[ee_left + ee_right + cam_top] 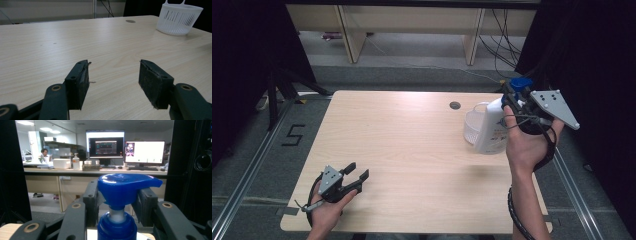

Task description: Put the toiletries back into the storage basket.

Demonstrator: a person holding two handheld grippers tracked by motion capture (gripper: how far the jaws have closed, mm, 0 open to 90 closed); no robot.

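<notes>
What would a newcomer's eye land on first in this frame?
Probably the white plastic pump bottle with a blue pump head near the table's far right edge, where the right gripper is closed around its pump head. Right behind it stands a white slotted plastic basket. The left gripper sits open over the bare light wooden table at the near left corner, holding nothing.

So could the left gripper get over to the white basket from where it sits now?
Probably yes. The left gripper rests open at the near left, and bare table lies between it and the white basket. The pump bottle held by the right gripper stands beside the basket, not across that path.
</notes>
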